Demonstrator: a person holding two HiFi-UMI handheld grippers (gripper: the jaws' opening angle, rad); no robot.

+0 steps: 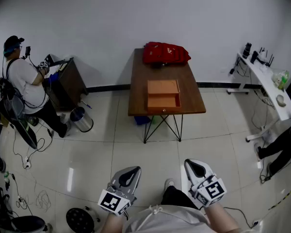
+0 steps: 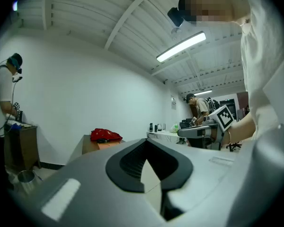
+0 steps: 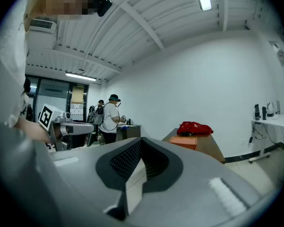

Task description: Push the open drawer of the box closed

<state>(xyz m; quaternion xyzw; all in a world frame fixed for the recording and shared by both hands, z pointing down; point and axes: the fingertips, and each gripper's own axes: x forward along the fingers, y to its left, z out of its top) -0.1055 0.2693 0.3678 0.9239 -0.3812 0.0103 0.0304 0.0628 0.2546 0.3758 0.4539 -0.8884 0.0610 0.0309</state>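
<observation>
An orange box point(image 1: 163, 95) sits on a brown table point(image 1: 136, 89) across the room, its drawer point(image 1: 163, 102) pulled out toward me. Behind it lies a red bag point(image 1: 165, 53). Both grippers are held low near my body, far from the table. My left gripper point(image 1: 129, 174) and right gripper point(image 1: 196, 167) are shut, holding nothing. The left gripper view shows its tips point(image 2: 144, 146) meeting, with the box point(image 2: 107, 145) small and distant. In the right gripper view the tips point(image 3: 141, 144) also meet, and the box point(image 3: 182, 141) lies ahead to the right.
A person point(image 1: 24, 84) stands at a dark cabinet point(image 1: 69, 83) at the left, with a metal bin point(image 1: 82, 120) beside it. A white desk point(image 1: 270, 86) runs along the right wall. Cables point(image 1: 26, 193) lie on the floor at the left. Tiled floor separates me from the table.
</observation>
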